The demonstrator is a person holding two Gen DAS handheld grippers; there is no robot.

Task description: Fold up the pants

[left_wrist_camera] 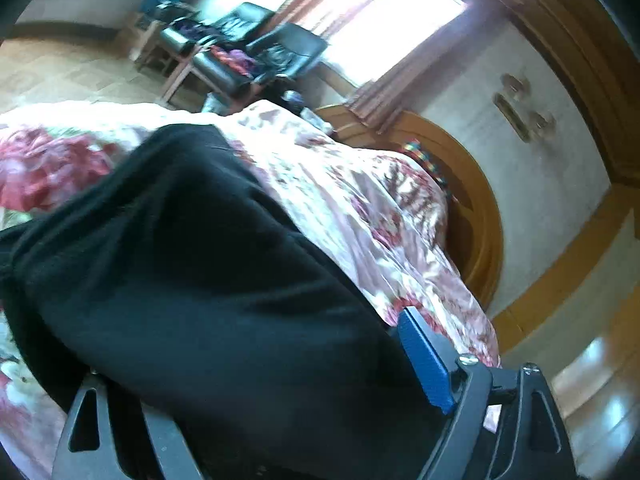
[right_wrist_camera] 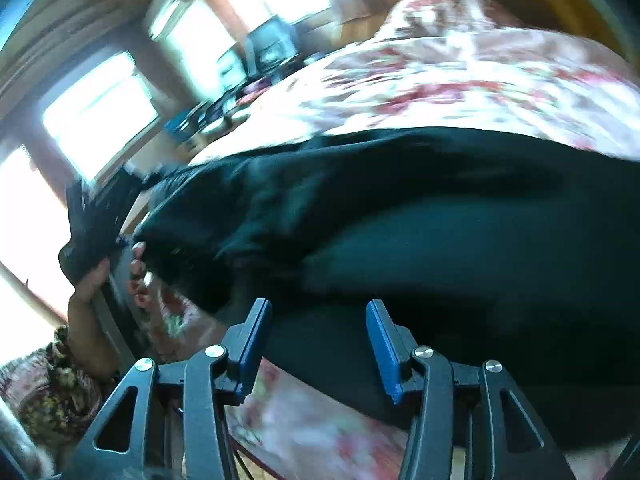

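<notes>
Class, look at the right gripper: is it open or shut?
Open. The right gripper shows its two blue pads apart, with the black pants lying beyond them, not pinched.

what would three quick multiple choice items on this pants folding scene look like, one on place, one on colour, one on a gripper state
1. Where do the pants lie?
A. on a flowered bedspread
B. on a bare wooden floor
C. over a chair back

2. What colour are the pads on the right gripper?
A. red
B. blue
C. yellow

3. How do the right gripper's jaws stand?
A. clamped flat together
B. apart, with a gap between the pads
C. out of view

Answers:
1. A, the dark cloth is spread across the pink and white flowered bedspread in both wrist views.
2. B, both fingers carry blue pads in the right wrist view.
3. B, the two pads stand clearly apart, with the edge of the pants beyond the gap and nothing pinched.
</notes>
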